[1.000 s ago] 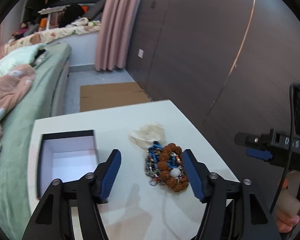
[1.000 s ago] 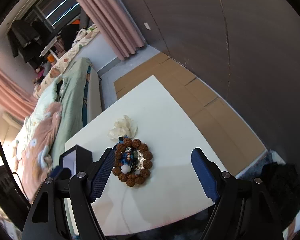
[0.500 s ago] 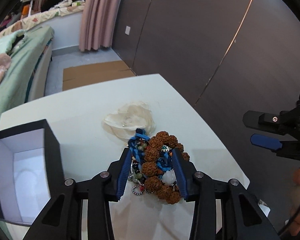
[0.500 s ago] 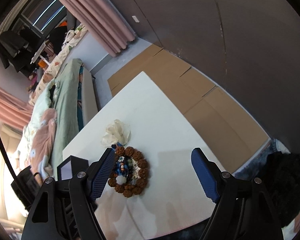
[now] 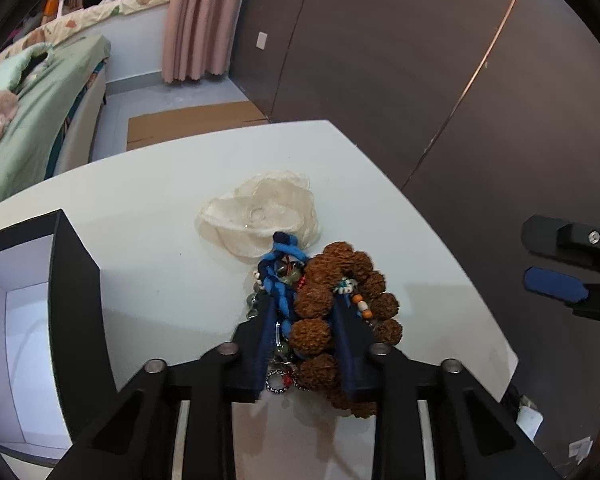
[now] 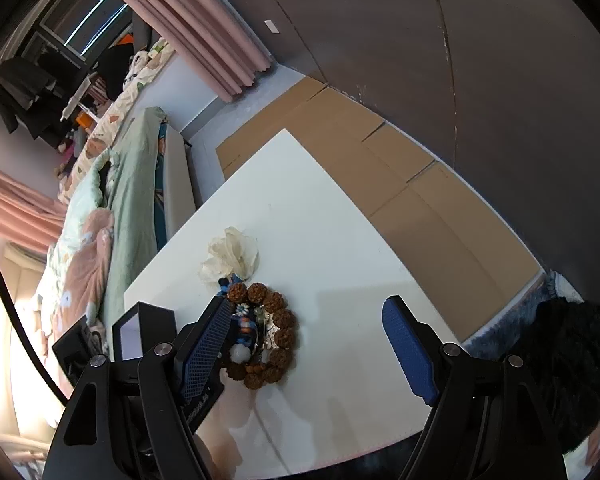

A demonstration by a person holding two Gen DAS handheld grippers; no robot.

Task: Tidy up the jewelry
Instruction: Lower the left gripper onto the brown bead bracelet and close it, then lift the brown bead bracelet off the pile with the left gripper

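At lower centre of the left wrist view, the left gripper (image 5: pixel 306 336) sits directly over the jewelry pile (image 5: pixel 320 304) on the white table (image 5: pixel 160 280); its jaws are closing, with one side of the brown bead bracelet (image 5: pixel 342 284) and the blue cord (image 5: pixel 280 276) between the blue pads. Pads appear to touch the beads on both sides, but a firm clamp is not certain. The pile's long axis runs from the bottom of the frame up toward the cream fabric flower (image 5: pixel 260 212), roughly in line with the fingers, so the jaws close across its short width. The black box (image 5: pixel 74 280), open with a white interior, stands at the left edge, beside the gripper and apart from the pile; judged destination lies that way. In the right wrist view, the right gripper (image 6: pixel 308 344) hangs with jaws wide apart and nothing between the pads; the bracelet (image 6: pixel 278 332) lies lower centre, just inside its left finger. Left hand is nearer, already on the pile.
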